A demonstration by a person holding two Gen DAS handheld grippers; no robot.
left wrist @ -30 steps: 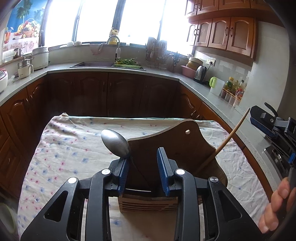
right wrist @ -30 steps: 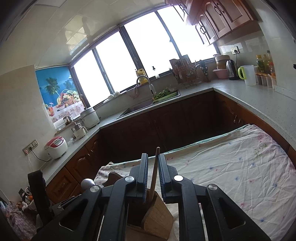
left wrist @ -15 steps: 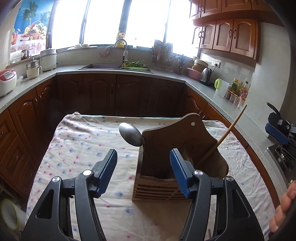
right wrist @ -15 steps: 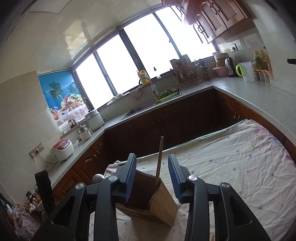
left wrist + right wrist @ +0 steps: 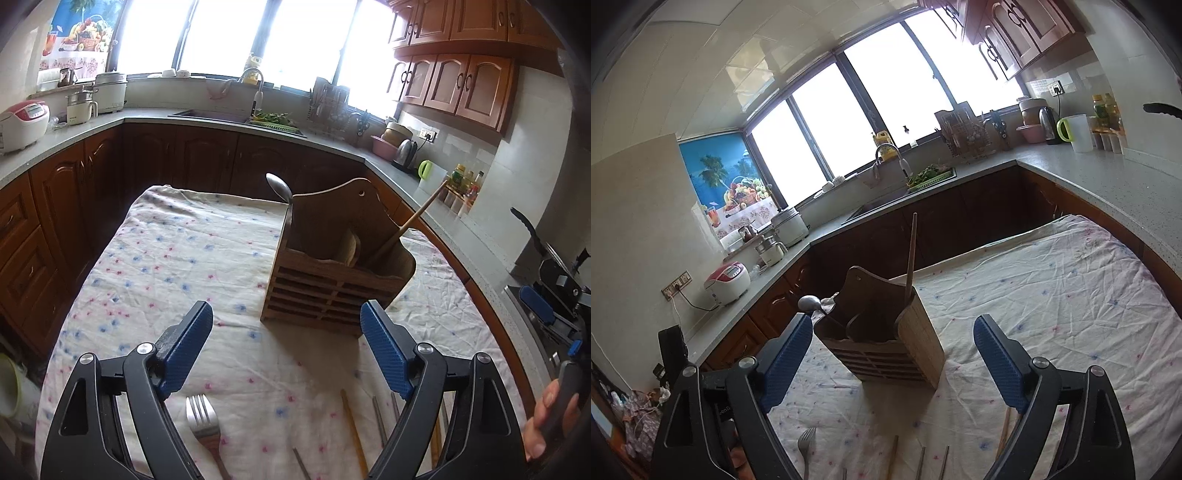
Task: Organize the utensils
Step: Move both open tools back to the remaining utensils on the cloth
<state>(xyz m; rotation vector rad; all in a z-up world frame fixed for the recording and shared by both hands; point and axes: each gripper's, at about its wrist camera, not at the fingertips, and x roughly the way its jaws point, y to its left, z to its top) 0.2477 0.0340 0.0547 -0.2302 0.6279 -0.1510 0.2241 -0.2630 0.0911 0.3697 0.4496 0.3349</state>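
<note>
Both tongs are free now: the left gripper [image 5: 286, 345] has just been spreading its blue pads wide, with nothing between them, and the right gripper [image 5: 892, 360] has just been opening too, likewise empty. The wooden utensil holder [image 5: 334, 280] stands upright on the flowered tablecloth [image 5: 177, 258], just beyond both sets of fingers and touched by neither. A metal spoon [image 5: 279, 188] sticks bowl-up out of its left compartment, and a wooden chopstick [image 5: 413, 218] leans out of the right one. Nearer to us, lying flat on the cloth, there's a fork [image 5: 203, 417] under the left gripper and loose chopsticks [image 5: 352, 428] beside it, some wooden, some metal. As for writing, nothing legible: the red-and-white rice cooker [image 5: 727, 282] on the counter has a panel, but its lettering is too small to read.
</note>
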